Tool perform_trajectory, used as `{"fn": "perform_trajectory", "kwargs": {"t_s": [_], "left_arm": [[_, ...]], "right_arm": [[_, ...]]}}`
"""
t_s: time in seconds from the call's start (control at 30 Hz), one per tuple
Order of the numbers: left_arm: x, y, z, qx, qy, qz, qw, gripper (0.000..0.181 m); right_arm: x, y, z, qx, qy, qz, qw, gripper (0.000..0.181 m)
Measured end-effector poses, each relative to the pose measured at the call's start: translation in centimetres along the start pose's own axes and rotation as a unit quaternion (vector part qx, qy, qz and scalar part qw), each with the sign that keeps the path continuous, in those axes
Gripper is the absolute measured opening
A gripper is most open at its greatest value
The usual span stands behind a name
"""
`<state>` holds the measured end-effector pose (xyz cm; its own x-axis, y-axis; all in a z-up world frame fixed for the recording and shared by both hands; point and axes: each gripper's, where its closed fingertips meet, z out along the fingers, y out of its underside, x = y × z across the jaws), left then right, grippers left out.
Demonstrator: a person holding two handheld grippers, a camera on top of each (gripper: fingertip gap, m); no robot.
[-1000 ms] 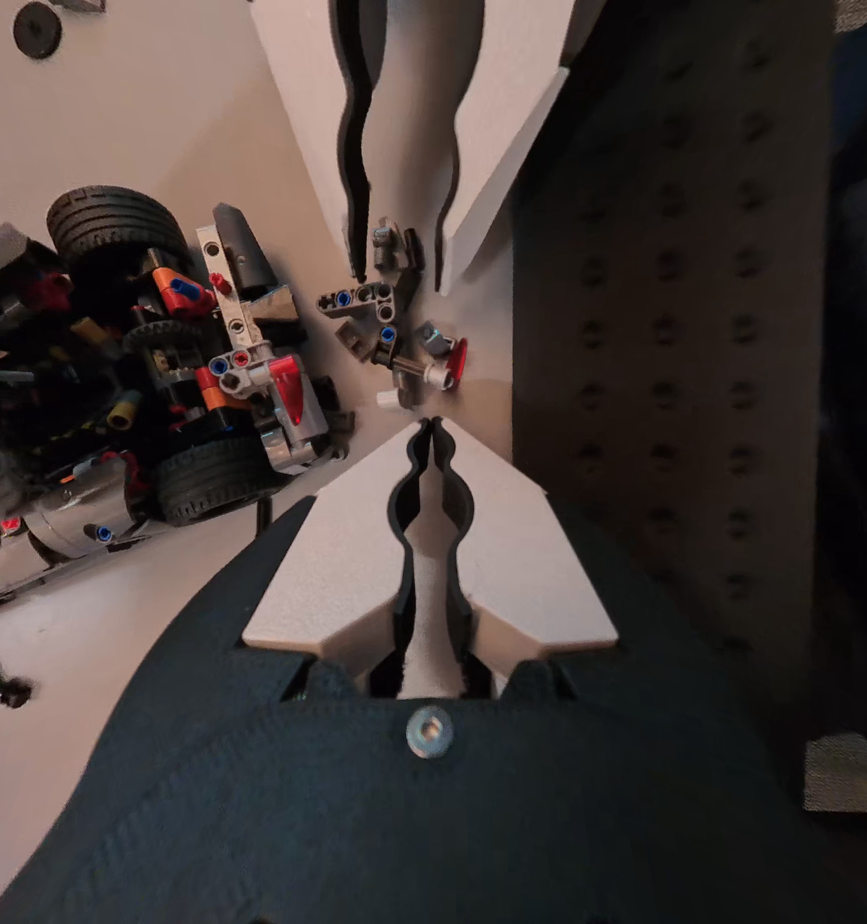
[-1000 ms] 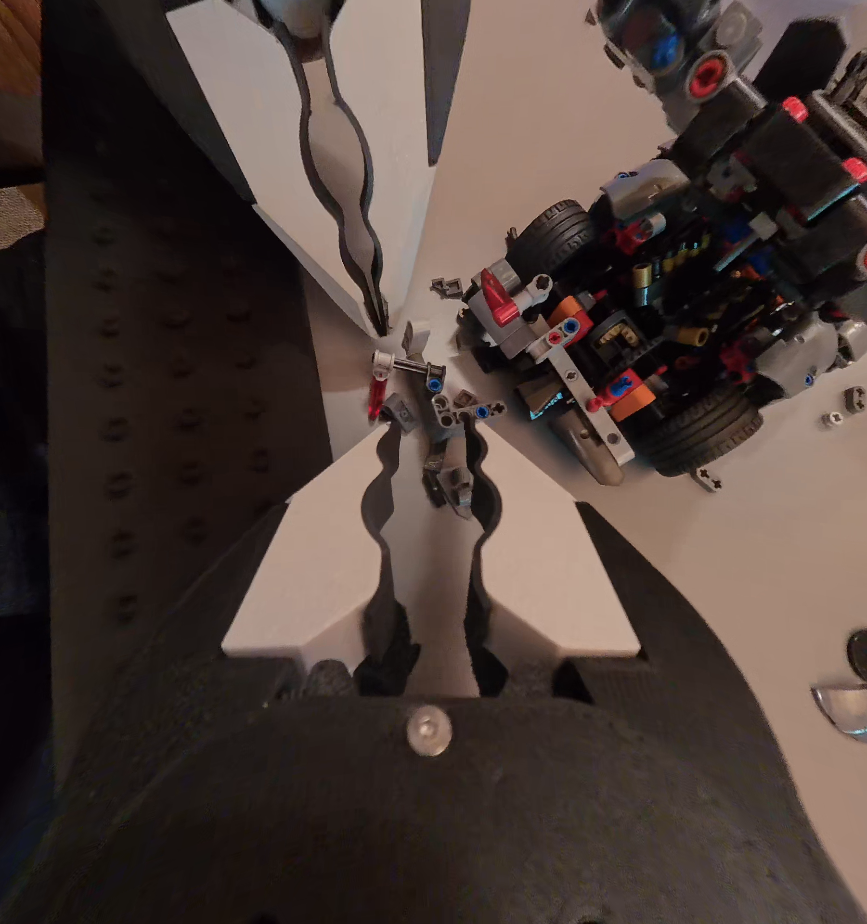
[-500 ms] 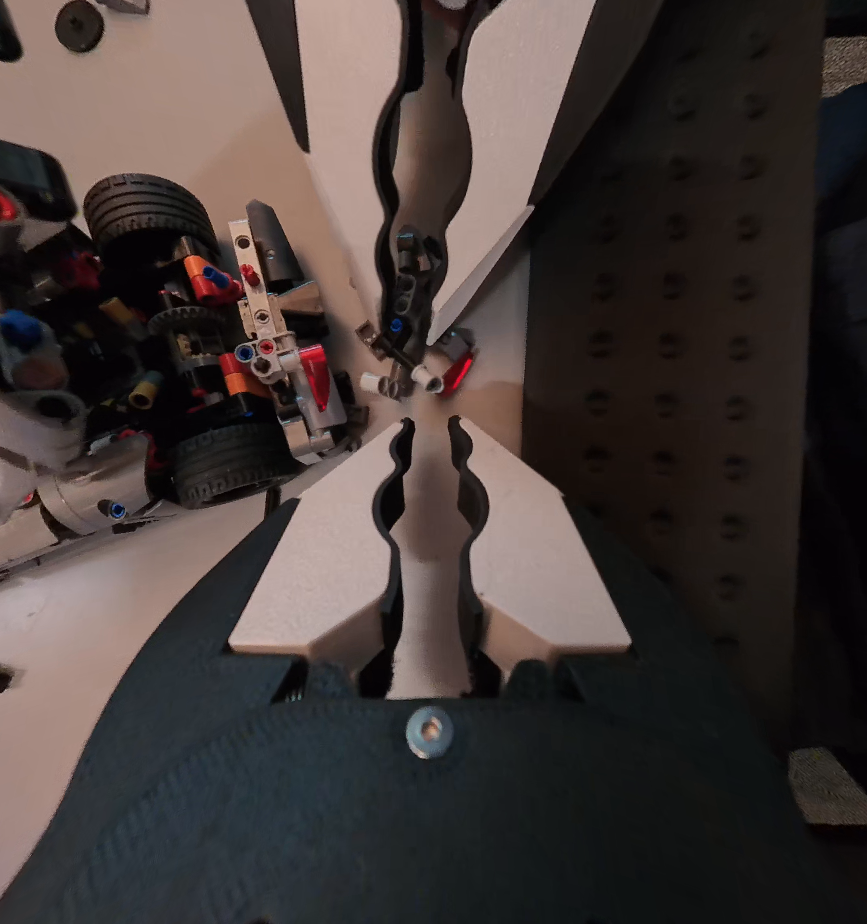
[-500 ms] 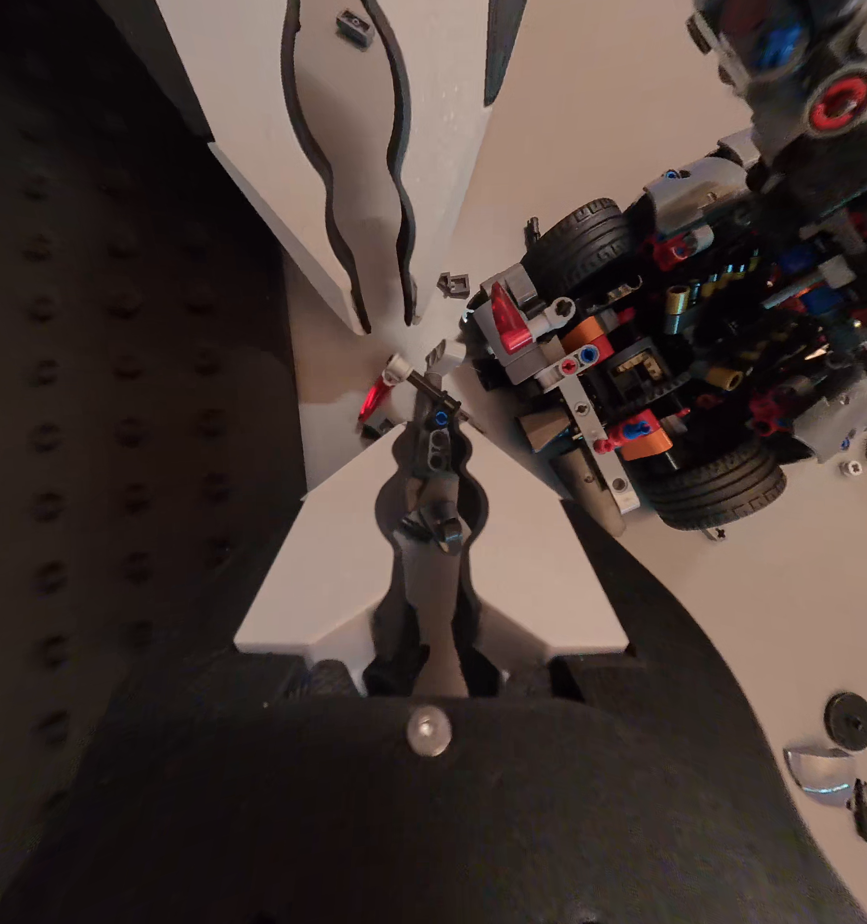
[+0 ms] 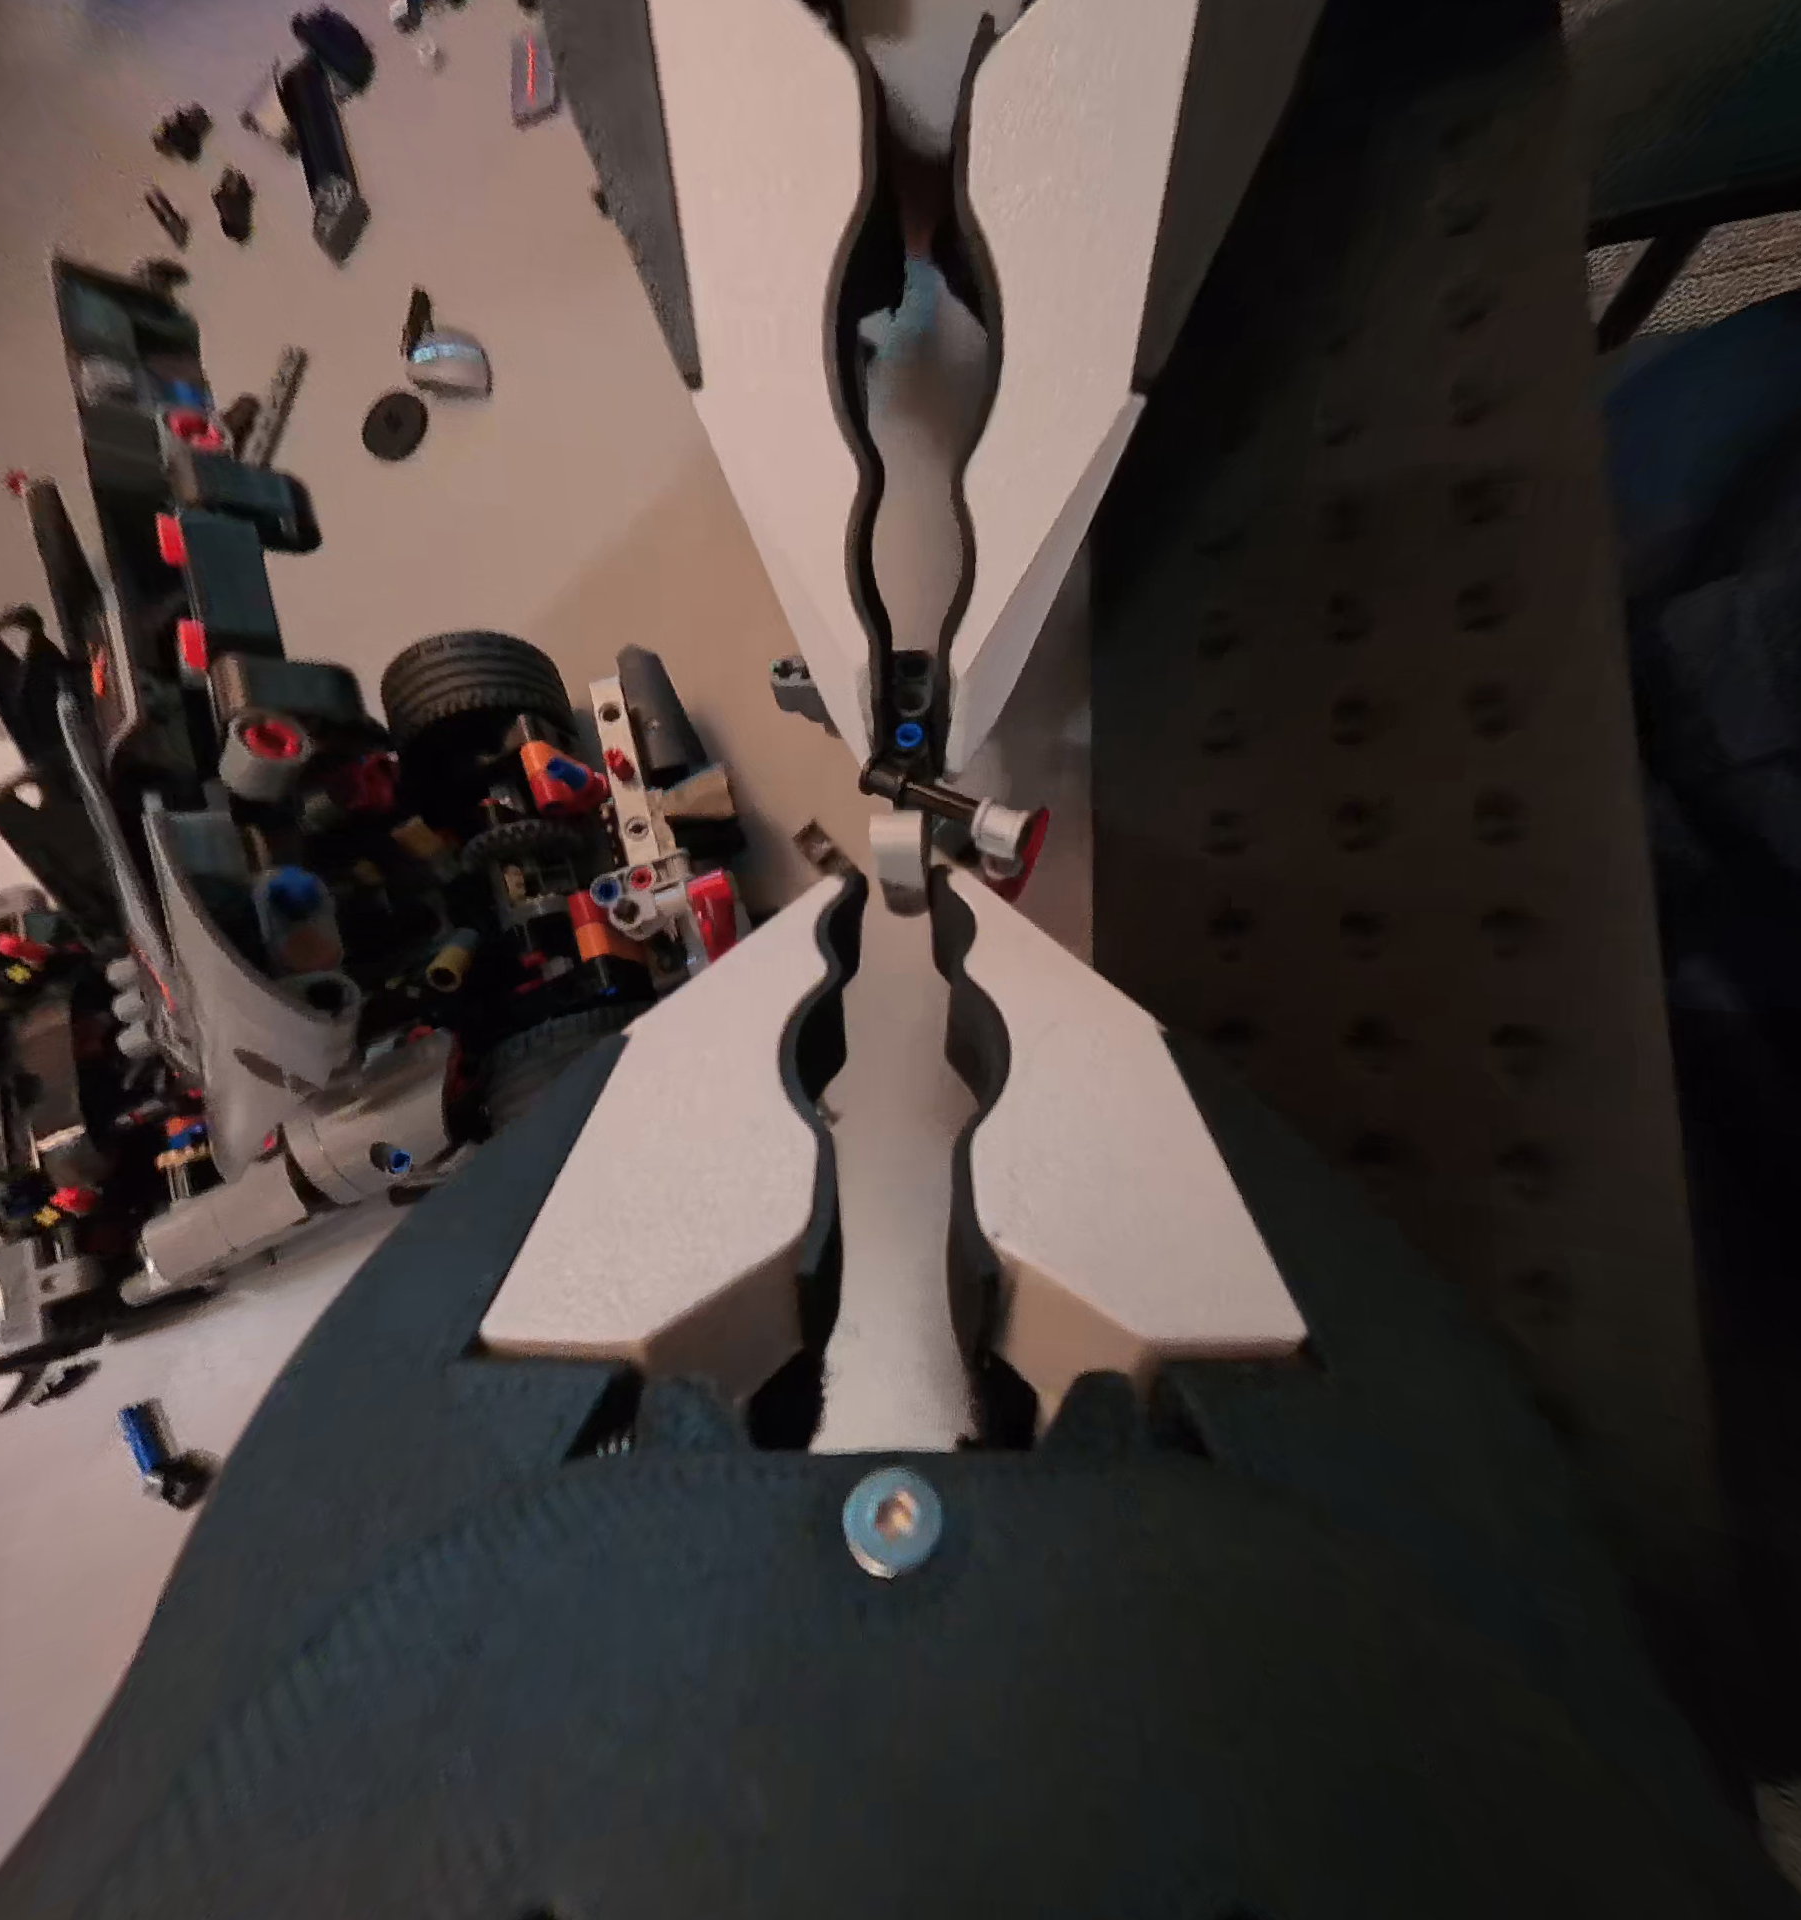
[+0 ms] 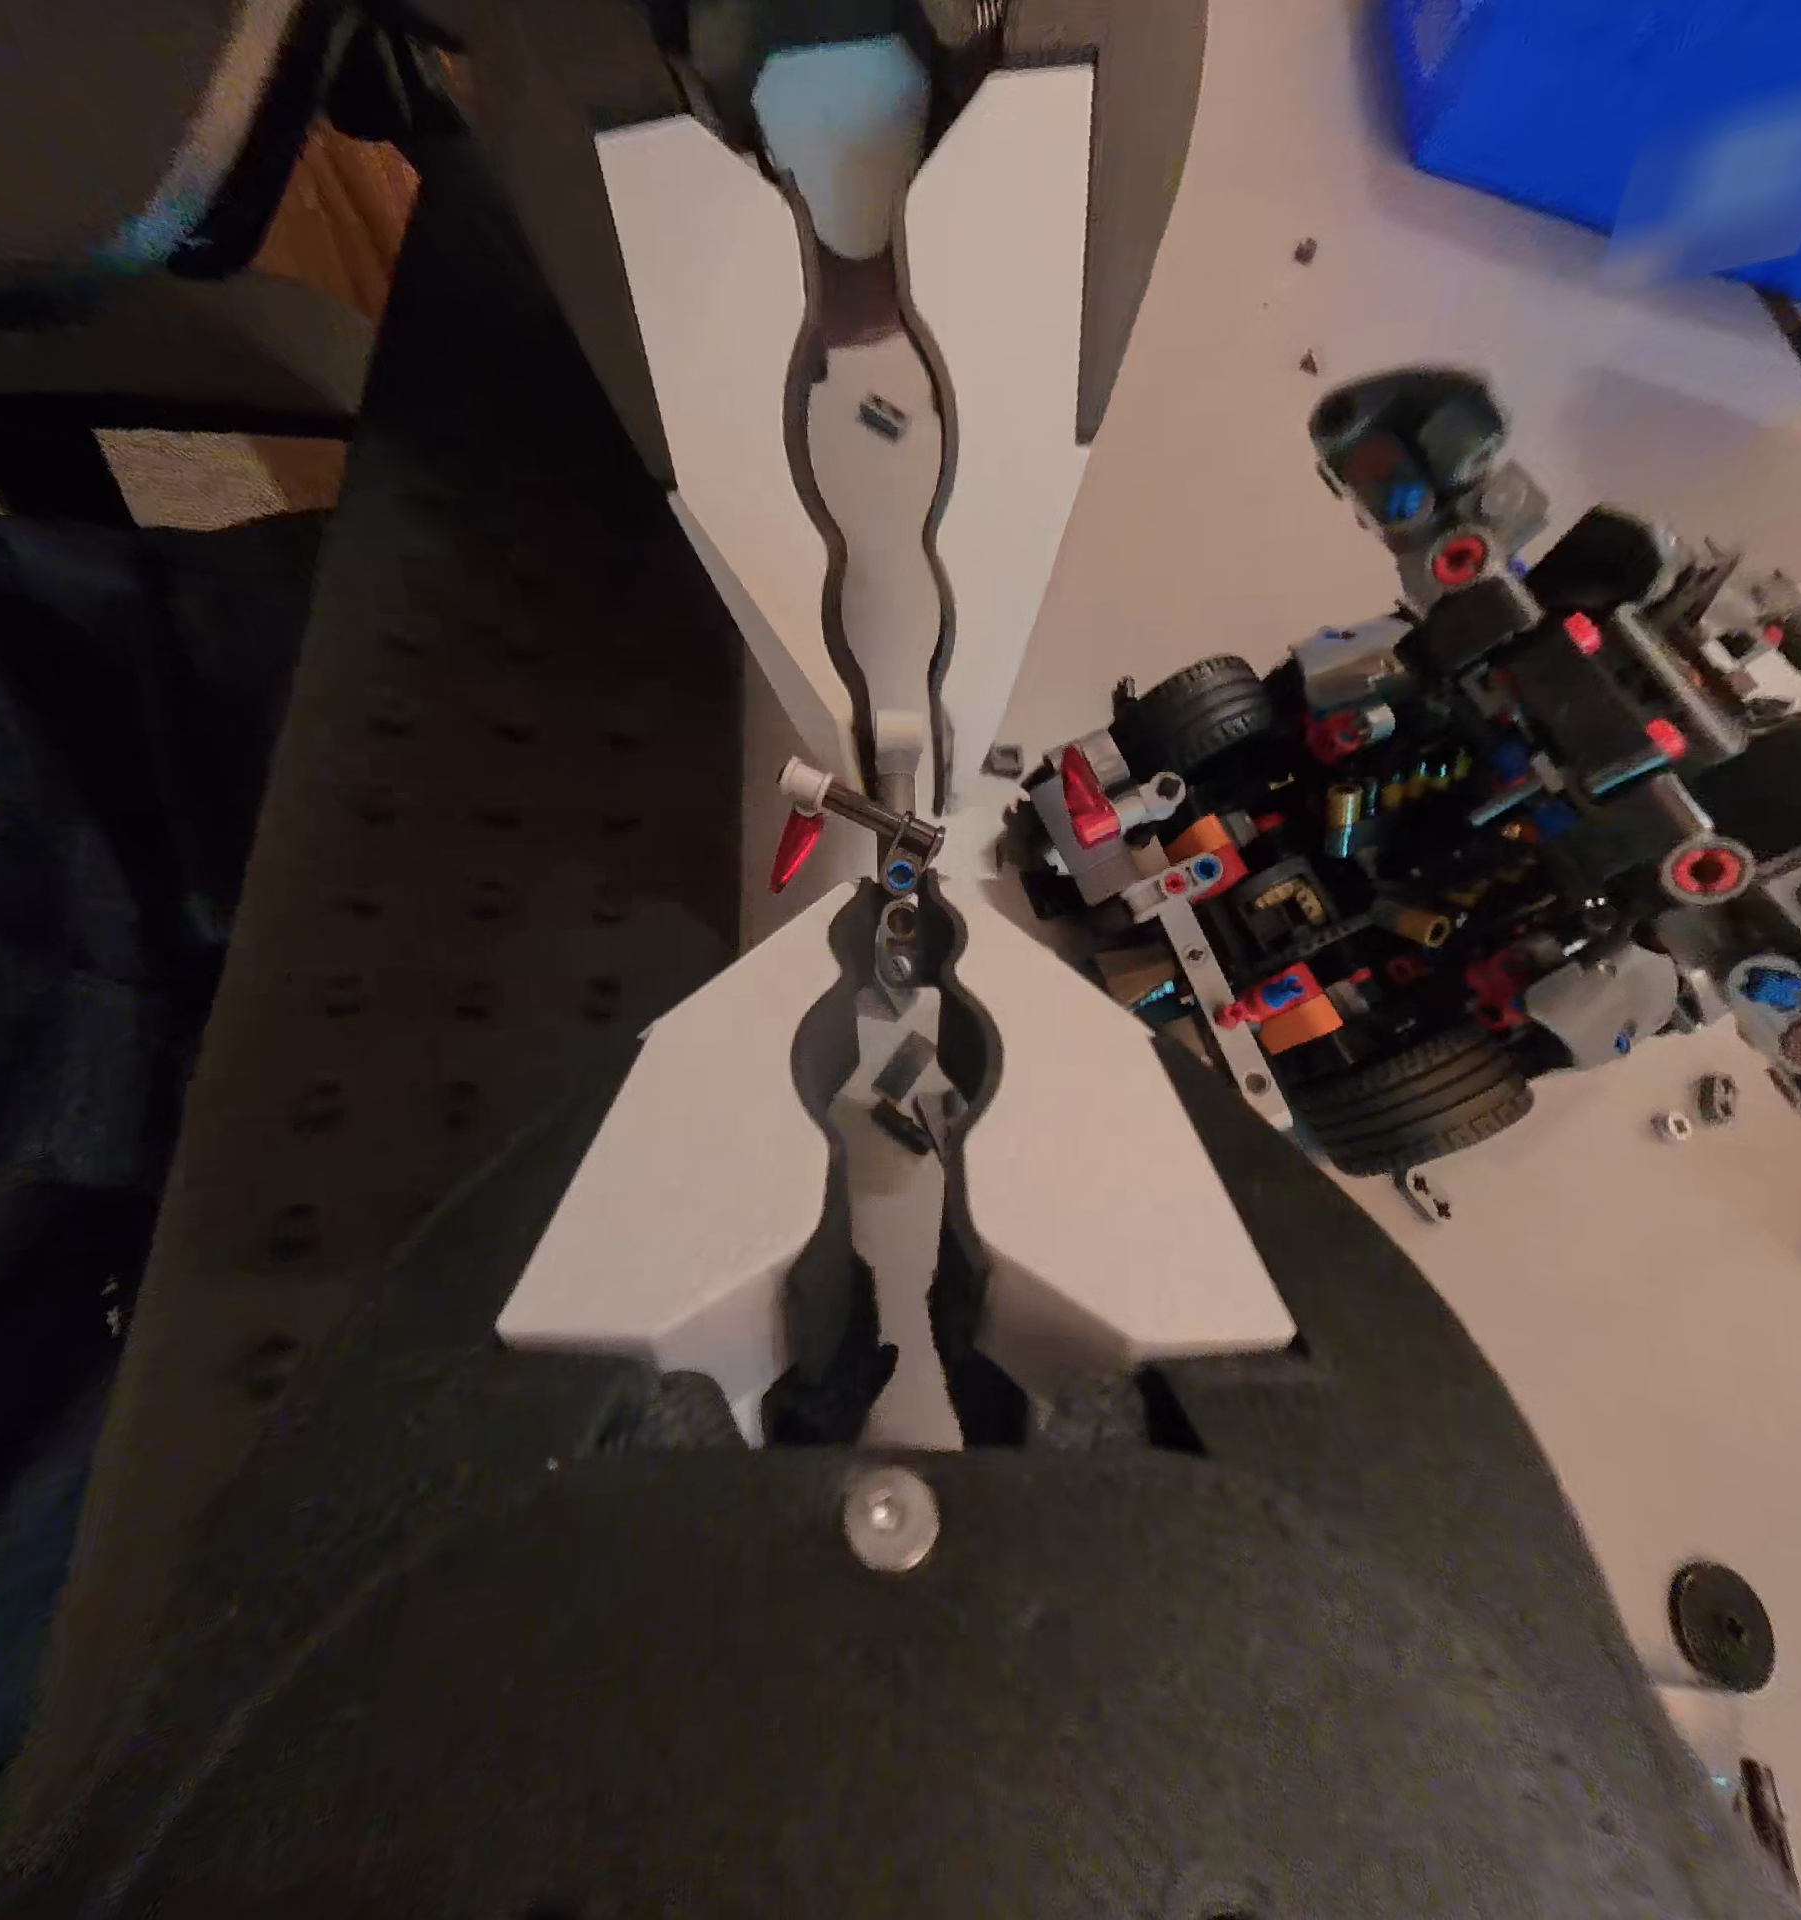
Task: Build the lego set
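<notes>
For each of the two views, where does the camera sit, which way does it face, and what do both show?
Left wrist view: sits on the left tongs, facing down at the white table; the right tongs enter from the top, gripping a small grey subassembly.
Right wrist view: sits on the right tongs, facing the opposite way; the left tongs come from the top.
Shared: both tongs tip to tip, the subassembly, the lego car.

The lego car (image 6: 1415,894) crowds the worktop (image 6: 1498,1403) at three o'clock; bare room lies at five, a dark studded board (image 6: 439,883) blocks nine.
</notes>
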<state>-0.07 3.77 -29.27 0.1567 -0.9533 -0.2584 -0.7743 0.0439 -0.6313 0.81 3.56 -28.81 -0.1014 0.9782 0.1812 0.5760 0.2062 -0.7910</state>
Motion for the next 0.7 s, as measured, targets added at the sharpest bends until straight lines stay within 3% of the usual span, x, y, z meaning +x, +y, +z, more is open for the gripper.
{"fn": "perform_trajectory", "kwargs": {"t_s": [0.23,0.43,0.7], "left_arm": [[-0.6,-1.2,-0.6,0.005,-0.067,0.080,0.995,0.004],[-0.3,-1.4,-0.3,-0.013,-0.092,0.131,0.987,0.005],[0.2,-3.5,-2.1,0.089,-0.010,0.023,0.996,0.015]], "right_arm": [[0.2,-1.0,-0.9,0.030,0.022,-0.021,0.999,0.014],[0.5,-0.4,-0.6,-0.005,0.065,-0.076,0.995,0.005],[0.9,-1.0,-2.0,0.002,0.119,-0.151,0.981,0.005]]}}
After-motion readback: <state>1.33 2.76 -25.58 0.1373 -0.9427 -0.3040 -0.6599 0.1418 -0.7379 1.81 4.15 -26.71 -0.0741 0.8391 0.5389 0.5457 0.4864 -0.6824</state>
